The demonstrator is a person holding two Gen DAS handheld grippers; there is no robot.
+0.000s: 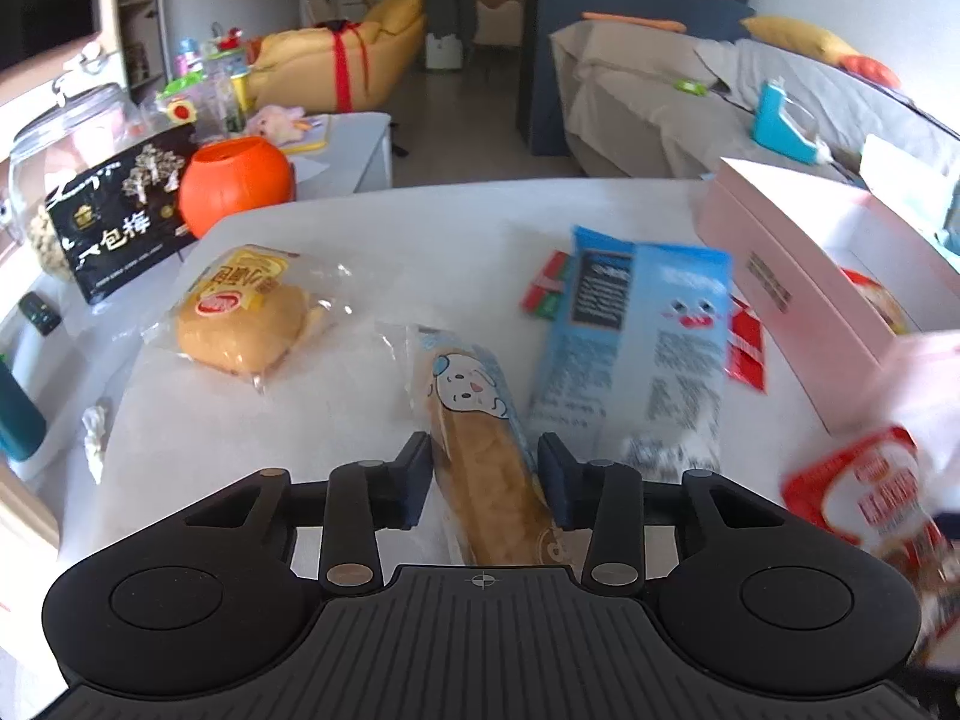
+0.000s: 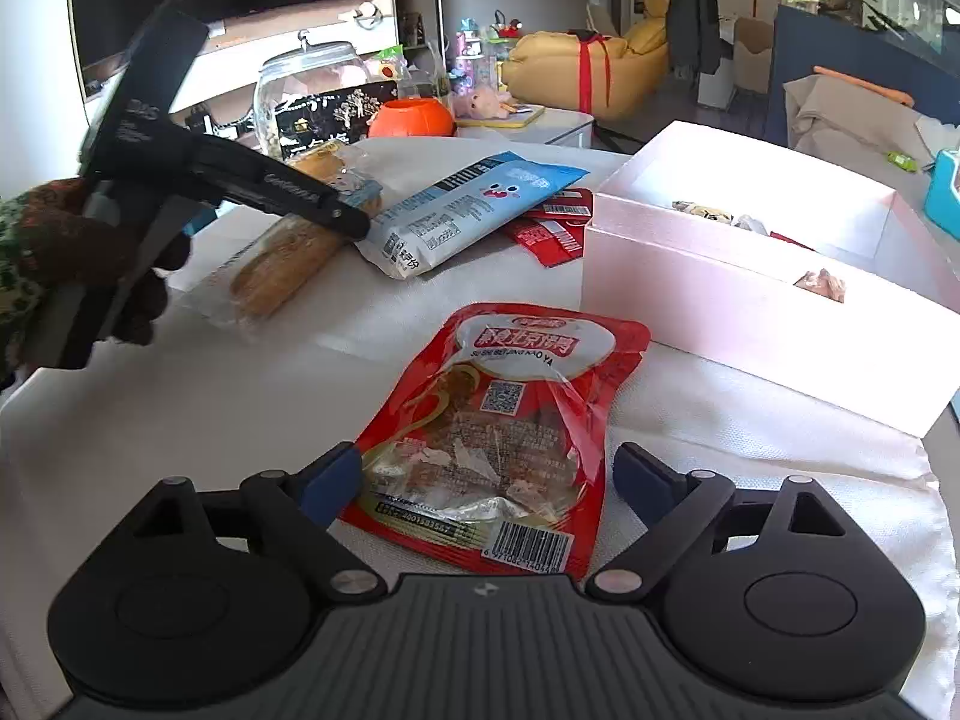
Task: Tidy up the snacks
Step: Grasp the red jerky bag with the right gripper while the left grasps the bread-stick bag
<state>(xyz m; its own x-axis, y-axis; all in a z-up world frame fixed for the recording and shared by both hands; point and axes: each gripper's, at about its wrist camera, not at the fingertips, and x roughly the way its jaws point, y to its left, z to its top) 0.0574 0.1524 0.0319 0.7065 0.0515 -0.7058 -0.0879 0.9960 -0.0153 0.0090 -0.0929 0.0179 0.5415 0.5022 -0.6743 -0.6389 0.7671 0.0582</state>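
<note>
We see the table (image 1: 456,210) carrying every snack. The bun packet (image 1: 246,312) lies toward its left edge, the long bread packet (image 1: 480,444) at the middle between the left gripper's (image 1: 485,480) fingers, and the flat snack bag (image 1: 636,348) just right of it, overlapping small sachets (image 1: 744,348). The open box (image 2: 750,276) stands along the right edge with items in it. The sealed meat pouch (image 2: 498,426) lies before the box, near the front edge, between the right gripper's (image 2: 486,480) spread fingers.
</note>
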